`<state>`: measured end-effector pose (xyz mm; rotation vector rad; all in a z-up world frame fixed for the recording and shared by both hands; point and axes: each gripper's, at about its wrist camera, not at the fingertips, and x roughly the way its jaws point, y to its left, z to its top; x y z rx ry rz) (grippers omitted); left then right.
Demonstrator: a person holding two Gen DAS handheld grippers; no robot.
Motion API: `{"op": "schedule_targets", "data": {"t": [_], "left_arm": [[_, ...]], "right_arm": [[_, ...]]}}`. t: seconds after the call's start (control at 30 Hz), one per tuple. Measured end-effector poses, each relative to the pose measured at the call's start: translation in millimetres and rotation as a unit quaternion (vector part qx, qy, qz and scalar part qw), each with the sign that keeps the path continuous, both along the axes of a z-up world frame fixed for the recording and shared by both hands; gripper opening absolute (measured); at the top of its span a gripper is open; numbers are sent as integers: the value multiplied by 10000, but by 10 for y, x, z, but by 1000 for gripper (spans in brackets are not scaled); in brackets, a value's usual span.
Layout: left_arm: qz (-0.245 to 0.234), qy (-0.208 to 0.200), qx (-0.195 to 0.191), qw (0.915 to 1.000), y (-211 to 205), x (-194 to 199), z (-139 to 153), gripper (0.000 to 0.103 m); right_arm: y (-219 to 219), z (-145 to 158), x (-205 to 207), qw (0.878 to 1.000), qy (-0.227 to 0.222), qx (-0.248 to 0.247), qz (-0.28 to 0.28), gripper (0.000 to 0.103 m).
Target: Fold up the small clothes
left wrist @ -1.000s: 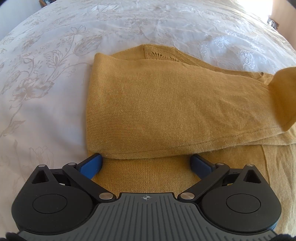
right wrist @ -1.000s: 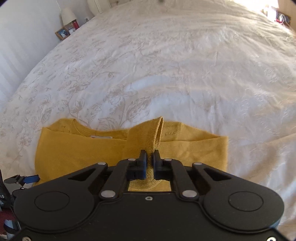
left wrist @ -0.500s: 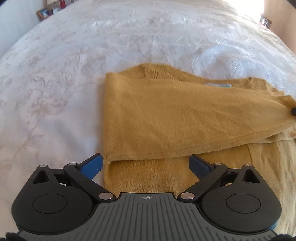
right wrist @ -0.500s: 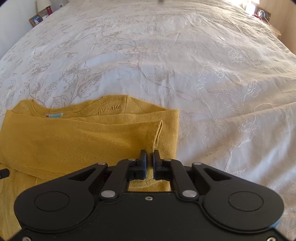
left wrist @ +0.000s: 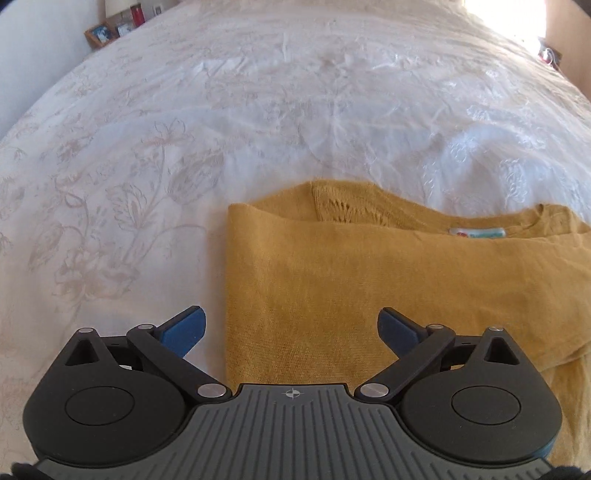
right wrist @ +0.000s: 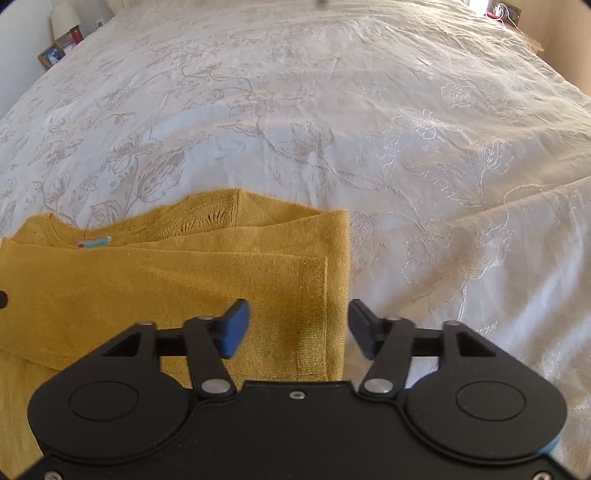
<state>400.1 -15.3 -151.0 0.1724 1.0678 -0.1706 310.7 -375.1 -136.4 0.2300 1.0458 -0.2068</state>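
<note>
A mustard-yellow knit sweater (left wrist: 369, 266) lies on the white bedspread with both sleeves folded across its body. Its neck label (left wrist: 476, 233) shows near the collar. My left gripper (left wrist: 291, 328) is open above the sweater's left folded edge, with nothing between its blue pads. In the right wrist view the same sweater (right wrist: 177, 273) fills the lower left. My right gripper (right wrist: 299, 325) is opening over the sleeve cuff (right wrist: 314, 295), which lies flat on the sweater's right edge, free of the pads.
The white embroidered bedspread (right wrist: 332, 110) stretches far ahead and to both sides. A bedside table with a picture frame (left wrist: 99, 35), a lamp and small items stands at the far left. A cable and small items (right wrist: 502, 11) sit at the far right.
My right gripper sank with the sleeve cuff, laid it across the sweater and let it go. My left gripper drew back and upward, staying open, so the sweater looks smaller and further right.
</note>
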Motion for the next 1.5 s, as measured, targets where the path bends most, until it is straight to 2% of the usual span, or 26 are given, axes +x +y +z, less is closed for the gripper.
{"op": "schedule_targets", "data": {"t": [0.07,0.1,0.17,0.23,0.4,0.5,0.67,0.83,0.9,1.0,1.07,1.1,1.3,1.4,1.5], "left_arm": [[115,403,-111,9991,49,54,-165,102],[215,504,-233,9982,83,60,-222,103],[383,479,-404,9973,133,36,-268,103],[400,428,-416,9974,134,7,-289,103],[534,241,-477,9971,121,-68,-347,103],[549,111,-517,9971,124,-96,-354,103],[584,-31,-544,9968,162,-174,-360,103],[562,198,-498,9970,130,-60,-352,103],[554,336,-426,9970,99,0,-342,103],[573,542,-311,9964,51,64,-277,102],[606,552,-284,9962,31,26,-194,94],[608,537,-300,9963,25,-11,-144,88],[325,126,-271,9990,-28,-597,166,87],[105,160,-192,9996,-52,-976,203,87],[135,342,-195,9991,-12,-1356,166,87]], "right_arm": [[26,39,15,10000,-26,-71,23,74],[41,54,25,10000,-57,-39,32,79],[85,70,52,9997,-146,146,115,88],[155,59,97,9987,-240,366,264,99],[369,-116,218,9974,-113,411,573,102],[402,-330,241,9971,225,422,590,102],[411,-445,171,9966,32,363,739,103],[427,-476,138,9967,-63,347,736,103],[447,-483,163,9958,3,272,876,103],[399,-454,184,9945,134,415,949,103],[369,-389,156,9940,199,496,959,102],[356,-340,107,9939,204,533,945,102],[325,-77,-454,9955,-140,545,769,102],[328,-83,-827,9951,-70,698,695,102],[356,-155,-1167,9941,160,777,735,102]]}}
